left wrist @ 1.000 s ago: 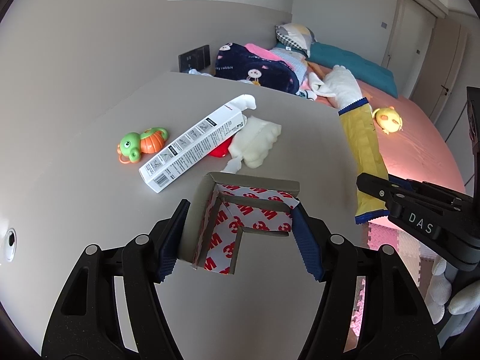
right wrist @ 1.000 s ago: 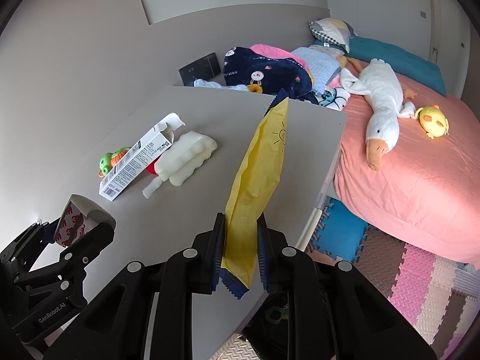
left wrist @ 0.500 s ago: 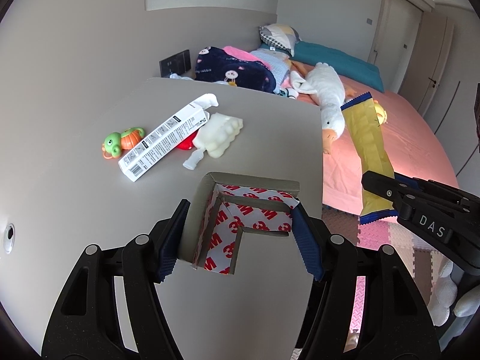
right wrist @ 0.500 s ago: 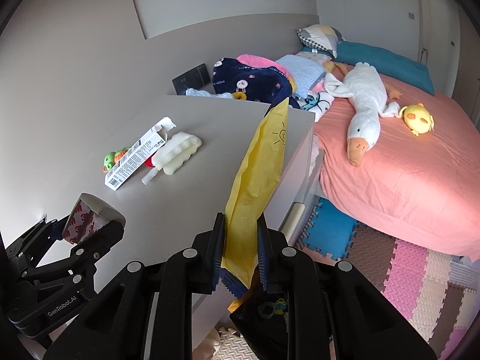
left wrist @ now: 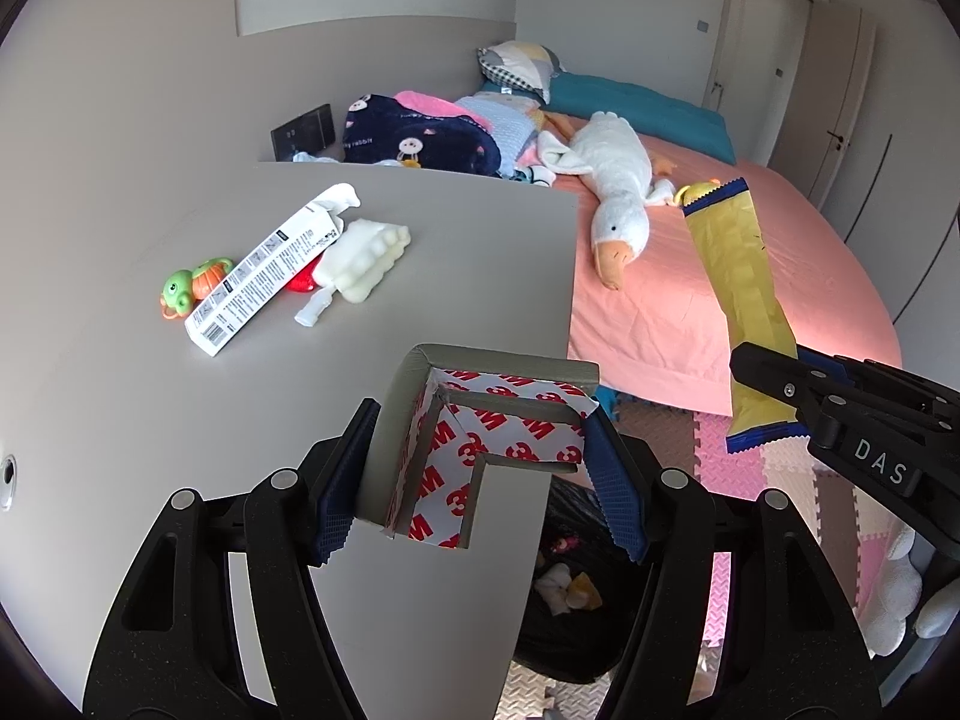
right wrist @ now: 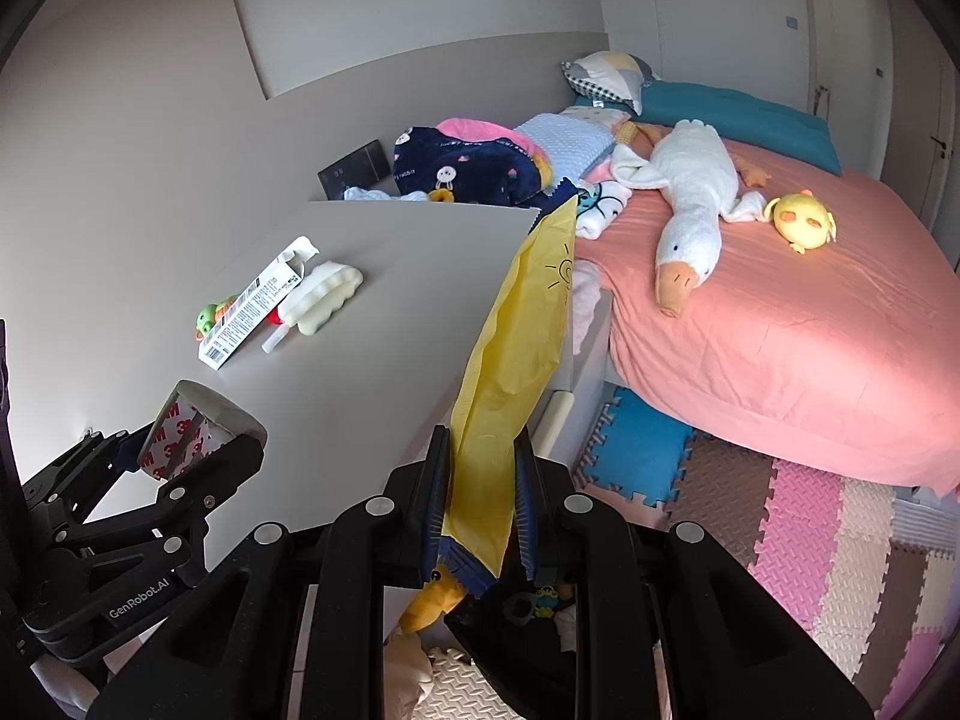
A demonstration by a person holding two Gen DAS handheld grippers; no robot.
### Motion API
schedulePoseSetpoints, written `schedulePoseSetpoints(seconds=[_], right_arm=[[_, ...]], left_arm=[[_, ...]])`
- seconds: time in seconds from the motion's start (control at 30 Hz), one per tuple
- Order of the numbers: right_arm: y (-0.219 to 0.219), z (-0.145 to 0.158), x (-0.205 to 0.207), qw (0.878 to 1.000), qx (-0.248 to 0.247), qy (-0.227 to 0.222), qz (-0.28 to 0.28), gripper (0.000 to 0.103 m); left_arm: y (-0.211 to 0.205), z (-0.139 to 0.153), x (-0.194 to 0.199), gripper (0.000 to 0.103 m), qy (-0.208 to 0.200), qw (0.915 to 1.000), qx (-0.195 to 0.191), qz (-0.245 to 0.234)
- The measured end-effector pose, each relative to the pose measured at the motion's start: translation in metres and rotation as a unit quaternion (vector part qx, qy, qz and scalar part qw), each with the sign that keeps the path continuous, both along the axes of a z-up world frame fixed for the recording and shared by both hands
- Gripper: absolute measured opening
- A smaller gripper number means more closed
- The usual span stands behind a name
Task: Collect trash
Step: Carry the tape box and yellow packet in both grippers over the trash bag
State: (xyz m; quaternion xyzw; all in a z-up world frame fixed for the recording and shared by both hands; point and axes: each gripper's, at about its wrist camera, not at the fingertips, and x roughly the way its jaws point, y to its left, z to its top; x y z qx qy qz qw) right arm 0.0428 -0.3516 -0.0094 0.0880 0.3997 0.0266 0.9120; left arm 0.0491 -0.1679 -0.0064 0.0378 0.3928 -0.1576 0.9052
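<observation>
A grey foam corner guard (left wrist: 480, 420) with red-printed adhesive backing is held clamped between the pads of the left gripper (left wrist: 480, 480), pressed at its two outer faces, just past the edge of the counter (left wrist: 180, 420). A long yellow wrapper (right wrist: 510, 372) is pinched near its lower, blue-edged end by the right gripper (right wrist: 480, 504), whose jaws are nearly together on the thin film, and it stands up ahead of the fingers. Below both grippers a black trash bag (left wrist: 564, 618) is partly seen on the floor, some scraps already in it. The guard is judged light and springy, likely to be squashed if squeezed harder, so a hold across its flat sides is suited. The wrapper is judged featherlight, floppy and slick; a grip close to the crimped seam is least likely to slip. Farther ahead of the left gripper, a white carton (left wrist: 264, 276) that looks like trash is left on the counter beside a toy turtle (left wrist: 192, 288).
</observation>
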Motion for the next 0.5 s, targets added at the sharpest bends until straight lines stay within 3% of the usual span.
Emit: schedulePoseSetpoints(seconds=[0.5], right_arm=[[-0.041, -0.002, -0.033, 0.999, -0.003, -0.001, -0.044, 0.022]], left_arm=[[-0.038, -0.004, -0.02, 0.065, 0.004, 0.999, 0.007, -0.043]])
